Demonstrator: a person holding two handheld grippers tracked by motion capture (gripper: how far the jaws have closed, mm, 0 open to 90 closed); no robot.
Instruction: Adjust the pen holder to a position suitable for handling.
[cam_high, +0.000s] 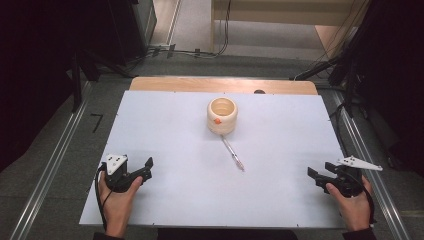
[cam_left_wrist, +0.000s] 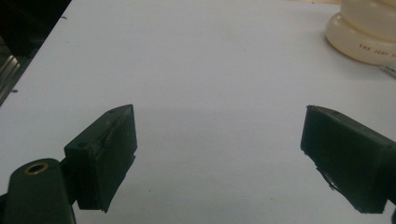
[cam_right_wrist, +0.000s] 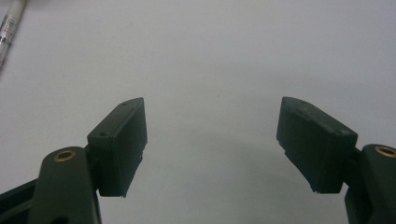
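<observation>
Cream cup (cam_left_wrist: 366, 35), red lettering "THE JUDY", pen (cam_high: 233, 154) beside

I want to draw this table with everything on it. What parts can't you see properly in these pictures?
- Cup: in the high view its inside bottom is hidden by its own wall; in the left gripper view the top and right edges cut it off, so its red writing stops mid-word.
- Pen: too small in the high view to read; in the right gripper view the edge cuts it off and its print is blurred.
</observation>
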